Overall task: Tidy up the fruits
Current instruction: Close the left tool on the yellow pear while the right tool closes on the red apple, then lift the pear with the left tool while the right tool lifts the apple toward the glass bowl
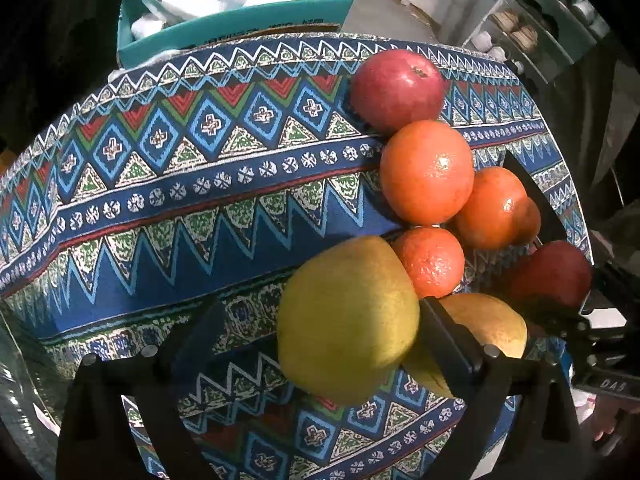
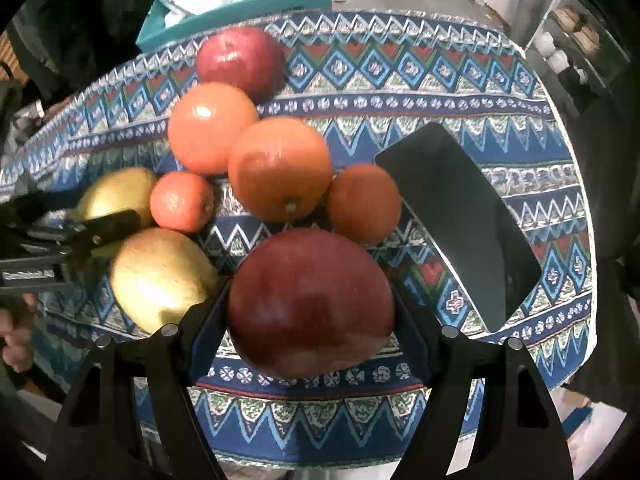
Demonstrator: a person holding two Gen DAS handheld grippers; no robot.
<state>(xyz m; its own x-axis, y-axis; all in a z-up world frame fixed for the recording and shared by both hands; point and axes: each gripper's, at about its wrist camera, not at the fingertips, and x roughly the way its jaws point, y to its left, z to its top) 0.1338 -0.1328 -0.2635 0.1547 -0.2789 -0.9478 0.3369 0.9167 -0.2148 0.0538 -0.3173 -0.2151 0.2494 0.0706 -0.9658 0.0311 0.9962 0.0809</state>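
The left gripper has its jaws apart around a yellow pear, seemingly touching only the right one. A second pear lies just beyond that jaw. Ahead sit a small mandarin, two oranges and a far apple on the patterned worktop. The right gripper is clamped on a red apple; right of its jaws lies a black phone.
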